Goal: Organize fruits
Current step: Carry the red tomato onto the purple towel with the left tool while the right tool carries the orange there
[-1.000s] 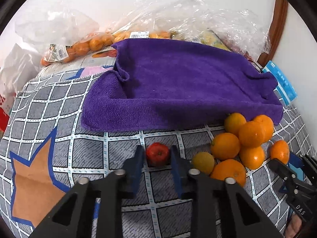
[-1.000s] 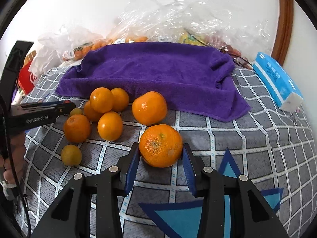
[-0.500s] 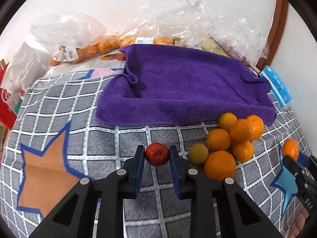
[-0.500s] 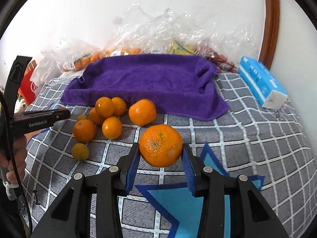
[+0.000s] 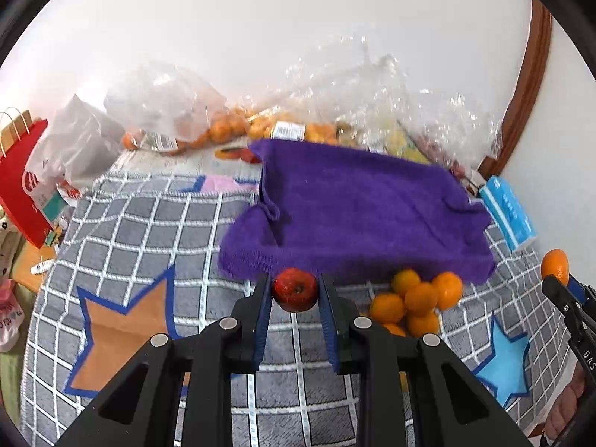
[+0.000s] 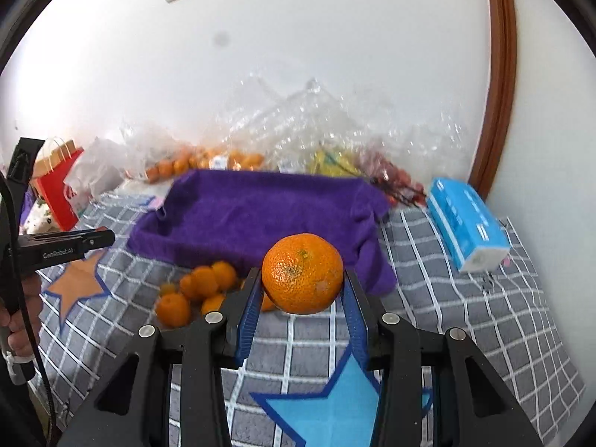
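My left gripper (image 5: 294, 294) is shut on a small red apple (image 5: 294, 289) and holds it in the air in front of the purple towel (image 5: 357, 208). My right gripper (image 6: 302, 283) is shut on a large orange (image 6: 302, 272) and holds it above the checked blanket; it also shows at the right edge of the left wrist view (image 5: 555, 264). A pile of several oranges (image 5: 417, 301) lies on the blanket by the towel's near edge, also seen in the right wrist view (image 6: 201, 287). The left gripper shows at the left of the right wrist view (image 6: 93, 240).
Clear plastic bags of fruit (image 5: 223, 130) lie along the wall behind the towel. A blue tissue pack (image 6: 465, 231) lies at the right. A red paper bag (image 5: 22, 186) stands at the far left. The grey checked blanket (image 5: 149, 223) has star patches.
Both grippers have lifted their fruit off the blanket and risen. The views now sit higher and tilt up toward the wall; the orange pile stays on the blanket.
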Available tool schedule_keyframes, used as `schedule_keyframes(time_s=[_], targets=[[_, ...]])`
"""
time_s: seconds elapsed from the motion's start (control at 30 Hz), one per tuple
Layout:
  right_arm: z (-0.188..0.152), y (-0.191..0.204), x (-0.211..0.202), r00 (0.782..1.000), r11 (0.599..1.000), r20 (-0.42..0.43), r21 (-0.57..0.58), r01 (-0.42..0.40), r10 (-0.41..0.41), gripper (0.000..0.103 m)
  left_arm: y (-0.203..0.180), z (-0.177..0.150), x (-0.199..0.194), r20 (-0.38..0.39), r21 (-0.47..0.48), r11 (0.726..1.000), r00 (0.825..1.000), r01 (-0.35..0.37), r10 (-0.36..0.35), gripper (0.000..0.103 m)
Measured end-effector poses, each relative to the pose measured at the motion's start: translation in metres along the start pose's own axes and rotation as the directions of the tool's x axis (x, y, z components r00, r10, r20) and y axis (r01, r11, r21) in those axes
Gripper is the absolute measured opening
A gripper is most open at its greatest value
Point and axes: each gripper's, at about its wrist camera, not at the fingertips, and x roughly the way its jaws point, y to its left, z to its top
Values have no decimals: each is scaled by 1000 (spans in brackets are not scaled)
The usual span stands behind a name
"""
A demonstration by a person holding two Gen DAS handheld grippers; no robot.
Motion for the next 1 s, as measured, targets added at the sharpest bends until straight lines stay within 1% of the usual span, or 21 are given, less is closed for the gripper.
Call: schedule_keyframes(time_s=[0.1,0.33,0.53,0.63,0.83,1.0], targets=[[8,-2,5,1000,1000,15,10,-3,3,42,-1,8,0,8,-1,1000,1000,-9,9,24],[23,-4,31,1000,1000,-13,24,3,-2,42,-9,24,15,3,4,1000,1000,8,-8,24],[32,-8,57,1000,999,-30,37,1,0,42,-18,34,35,-17,1,1000,999,29,-29,24],[38,-9,72,999,999,-44,39,1,1,42,-22,39,45,-23,0,1000,999,28,-28,24],[53,-10,95,999,1000,-40,31,-2,3,42,-28,49,66,-34,3,999,999,42,-42,24],[52,-11,123,997,1000,-82,25,-2,4,42,-28,56,88,-63,-1,999,997,48,-48,24]])
